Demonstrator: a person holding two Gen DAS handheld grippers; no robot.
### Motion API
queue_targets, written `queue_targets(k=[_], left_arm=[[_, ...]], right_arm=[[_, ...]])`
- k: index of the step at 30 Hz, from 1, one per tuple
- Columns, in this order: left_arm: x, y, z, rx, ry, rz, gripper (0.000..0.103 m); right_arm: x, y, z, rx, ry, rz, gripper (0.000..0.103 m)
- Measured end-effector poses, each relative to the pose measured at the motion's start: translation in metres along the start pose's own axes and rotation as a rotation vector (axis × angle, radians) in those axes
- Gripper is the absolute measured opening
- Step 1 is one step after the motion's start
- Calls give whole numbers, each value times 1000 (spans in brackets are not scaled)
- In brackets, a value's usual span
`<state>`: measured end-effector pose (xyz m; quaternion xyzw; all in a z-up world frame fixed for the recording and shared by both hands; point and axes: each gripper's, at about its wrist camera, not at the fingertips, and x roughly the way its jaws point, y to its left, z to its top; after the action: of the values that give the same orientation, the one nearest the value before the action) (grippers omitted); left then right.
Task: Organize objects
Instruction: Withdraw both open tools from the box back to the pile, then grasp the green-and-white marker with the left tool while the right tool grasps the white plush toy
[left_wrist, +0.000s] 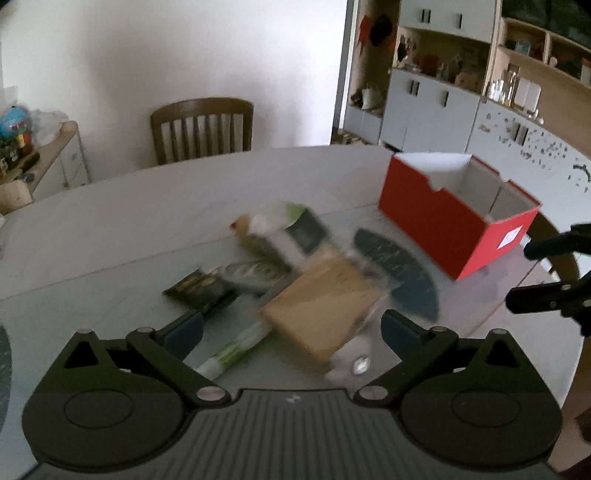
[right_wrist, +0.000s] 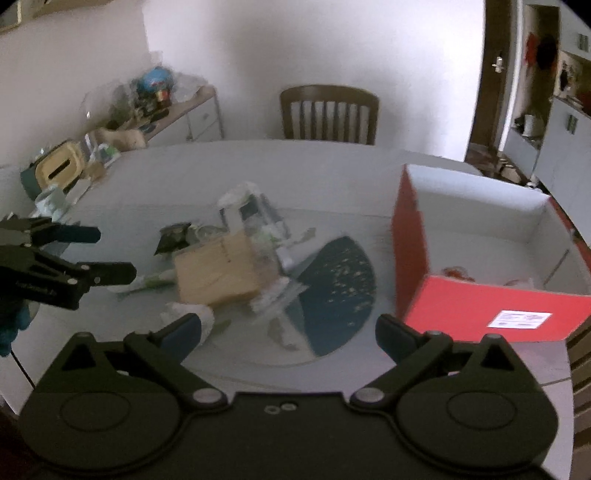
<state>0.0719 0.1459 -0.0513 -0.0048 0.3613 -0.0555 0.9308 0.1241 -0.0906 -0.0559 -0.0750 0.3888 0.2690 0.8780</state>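
A pile of small objects lies mid-table: a tan cardboard box (left_wrist: 325, 310) (right_wrist: 218, 269), a dark snack packet (left_wrist: 201, 290) (right_wrist: 173, 236), a green-white tube (left_wrist: 236, 349), clear plastic packs (right_wrist: 251, 210) and a dark blue fan-shaped mat (left_wrist: 399, 275) (right_wrist: 332, 291). An open red box (left_wrist: 450, 225) (right_wrist: 480, 258) with a white inside stands to the right. My left gripper (left_wrist: 291, 332) is open just above the tan box; it also shows in the right wrist view (right_wrist: 107, 254). My right gripper (right_wrist: 288, 332) is open and empty over the mat; it also shows in the left wrist view (left_wrist: 532, 273).
The pale round table (left_wrist: 147, 229) has a wooden chair (left_wrist: 203, 129) (right_wrist: 328, 114) behind it. A cluttered side cabinet (right_wrist: 173, 107) stands at the left wall, with a yellow-lidded container (right_wrist: 59, 166) and a mug (right_wrist: 50, 203) at the table's left edge. Shelving (left_wrist: 461, 74) lines the right.
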Motion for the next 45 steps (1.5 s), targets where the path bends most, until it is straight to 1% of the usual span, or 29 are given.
queue_targets(k=[6,9,15,20,26,29,31,33,35,37,40,42,43,45], left_arm=[[21,30,-23,13,58,28,103],[32,39,-33,41,81,42,103],[50,43,-39,74,101,26,103],[66,42,-39,125,113,35,103],[82,56,-39,93,151,14,102],[86,63,-39,73,165,-2,101],[87,65,-39,64,168,-8,95],[89,67,-38,53,179,-8,82],[89,66,-37,66,176,-1,76],[90,64,-36,86,177,-2,72],[91,61,-34,114,179,-12,64],[91,58,-33,129,182,-24,55],[91,56,-32,139,184,-31,53],[91,53,-30,154,190,-48,40]], right_arm=[[26,28,-1,-44,52,14,101],[40,45,-3,-79,76,29,101],[63,70,-3,-158,101,40,100],[82,80,-2,-174,137,49,100],[99,88,-2,-174,177,64,99],[108,90,-2,-171,197,65,96],[113,91,-2,-164,206,70,95],[116,92,-2,-158,212,71,95],[120,93,-2,-153,217,74,92],[123,94,-2,-146,224,71,91],[128,94,-2,-127,236,69,86],[131,94,-1,-121,241,64,83],[132,95,-1,-119,243,64,82],[133,95,0,-118,243,62,79]])
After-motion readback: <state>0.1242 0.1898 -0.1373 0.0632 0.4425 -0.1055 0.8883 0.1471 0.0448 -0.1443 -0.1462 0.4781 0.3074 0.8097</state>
